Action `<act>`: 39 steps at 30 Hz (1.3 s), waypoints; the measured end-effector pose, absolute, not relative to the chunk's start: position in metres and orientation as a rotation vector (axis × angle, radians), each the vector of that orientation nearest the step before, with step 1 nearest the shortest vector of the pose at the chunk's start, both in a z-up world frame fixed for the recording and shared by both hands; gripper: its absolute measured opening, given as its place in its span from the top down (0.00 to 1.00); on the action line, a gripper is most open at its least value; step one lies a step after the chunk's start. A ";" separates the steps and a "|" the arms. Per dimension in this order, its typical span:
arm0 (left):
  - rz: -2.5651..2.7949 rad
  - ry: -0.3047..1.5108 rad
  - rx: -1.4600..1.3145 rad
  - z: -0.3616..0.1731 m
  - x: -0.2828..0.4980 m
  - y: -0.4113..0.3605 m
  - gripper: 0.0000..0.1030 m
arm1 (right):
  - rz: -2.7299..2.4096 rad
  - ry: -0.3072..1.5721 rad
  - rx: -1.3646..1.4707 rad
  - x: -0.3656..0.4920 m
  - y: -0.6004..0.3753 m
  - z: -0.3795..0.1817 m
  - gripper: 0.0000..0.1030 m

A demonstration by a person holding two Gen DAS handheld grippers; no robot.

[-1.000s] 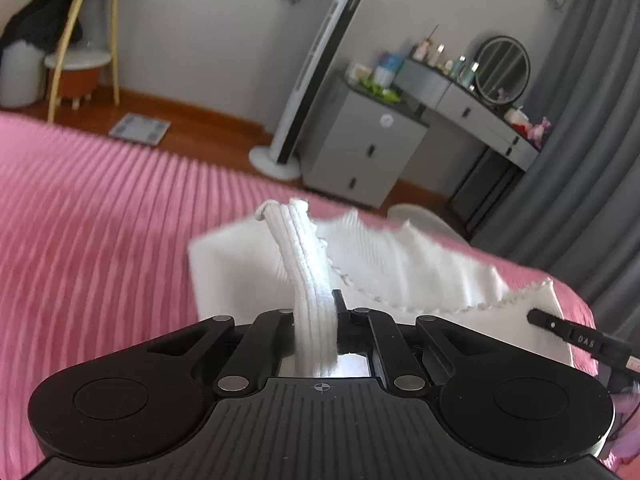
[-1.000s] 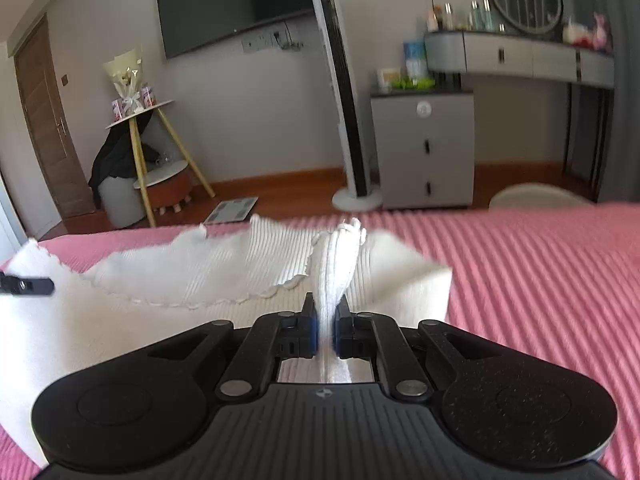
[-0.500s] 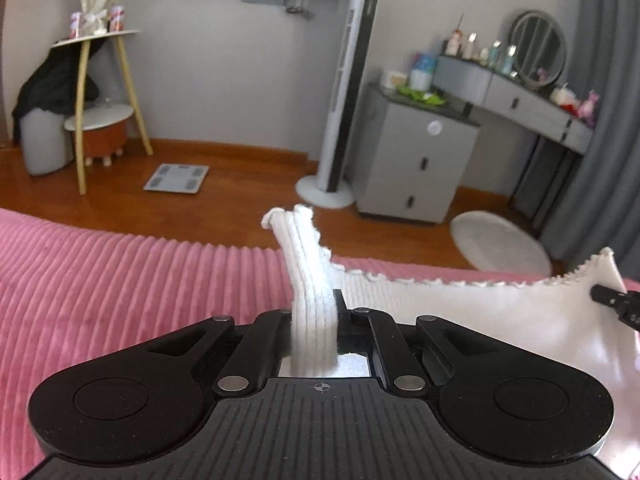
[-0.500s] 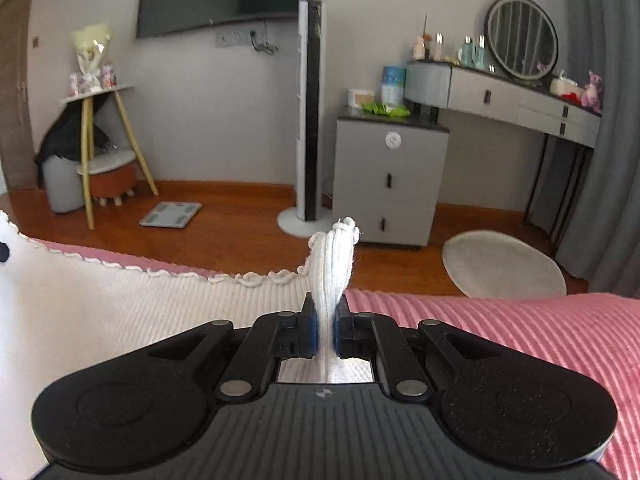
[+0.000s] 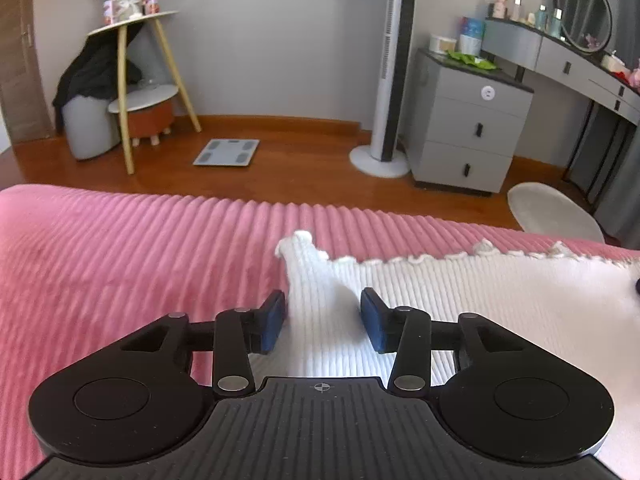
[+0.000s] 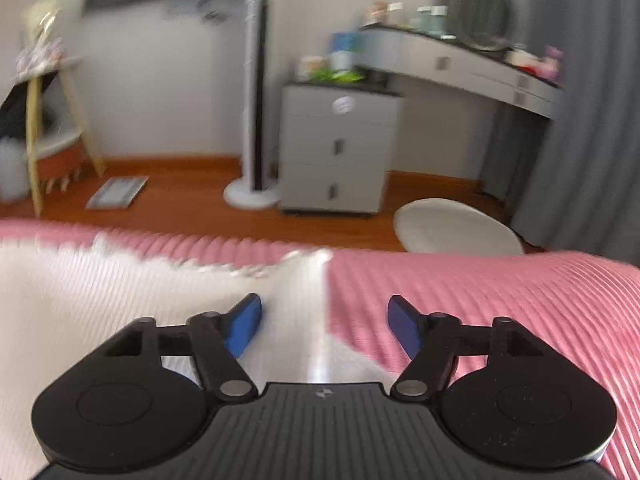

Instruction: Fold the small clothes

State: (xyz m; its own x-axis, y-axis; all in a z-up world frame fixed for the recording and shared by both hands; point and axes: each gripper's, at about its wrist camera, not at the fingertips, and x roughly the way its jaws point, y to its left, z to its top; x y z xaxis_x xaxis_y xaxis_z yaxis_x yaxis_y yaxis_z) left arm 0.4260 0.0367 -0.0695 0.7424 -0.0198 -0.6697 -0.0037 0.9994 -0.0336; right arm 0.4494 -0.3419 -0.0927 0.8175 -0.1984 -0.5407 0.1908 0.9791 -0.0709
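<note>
Two grippers, left and right, fingers apart over white ribbed garment on pink bed; soft, limp, light, likely best pinched at scalloped corners.

White ribbed knit garment, scalloped trim on edge. Pink corduroy-striped bedspread. Black left claw and right claw, blue pads. Reddish-brown wood floor. Grey drawer unit, white-and-black tower fan, grey curtain, grey scale.
</note>
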 end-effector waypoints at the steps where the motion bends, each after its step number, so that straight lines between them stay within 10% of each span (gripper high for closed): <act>1: -0.009 0.733 -0.033 -0.066 0.420 0.039 0.50 | -0.209 0.554 0.006 0.437 -0.345 -0.086 0.33; 11: -0.027 0.786 -0.029 -0.058 0.347 0.050 0.21 | -0.105 0.596 0.122 0.281 -0.346 -0.103 0.26; 24: -0.055 0.878 -0.398 -0.085 0.308 0.110 0.11 | -0.025 0.523 0.129 0.258 -0.306 -0.079 0.24; 31: -0.069 0.882 -0.417 -0.095 0.321 0.106 0.13 | 0.131 0.555 0.144 0.259 -0.274 -0.100 0.60; 35: -0.110 0.871 -0.418 -0.093 0.326 0.102 0.40 | 0.153 0.538 0.205 0.262 -0.282 -0.105 0.67; 39: -0.132 0.879 -0.449 -0.099 0.336 0.102 0.21 | 0.161 0.546 0.212 0.264 -0.286 -0.107 0.69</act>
State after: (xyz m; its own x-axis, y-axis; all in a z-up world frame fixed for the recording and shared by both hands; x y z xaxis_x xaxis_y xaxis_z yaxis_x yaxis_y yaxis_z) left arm 0.3359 0.1019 -0.0992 0.6366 -0.2929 -0.7134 -0.0706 0.8991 -0.4321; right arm 0.2638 -0.2861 -0.1073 0.8430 0.2074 -0.4964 -0.0954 0.9657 0.2416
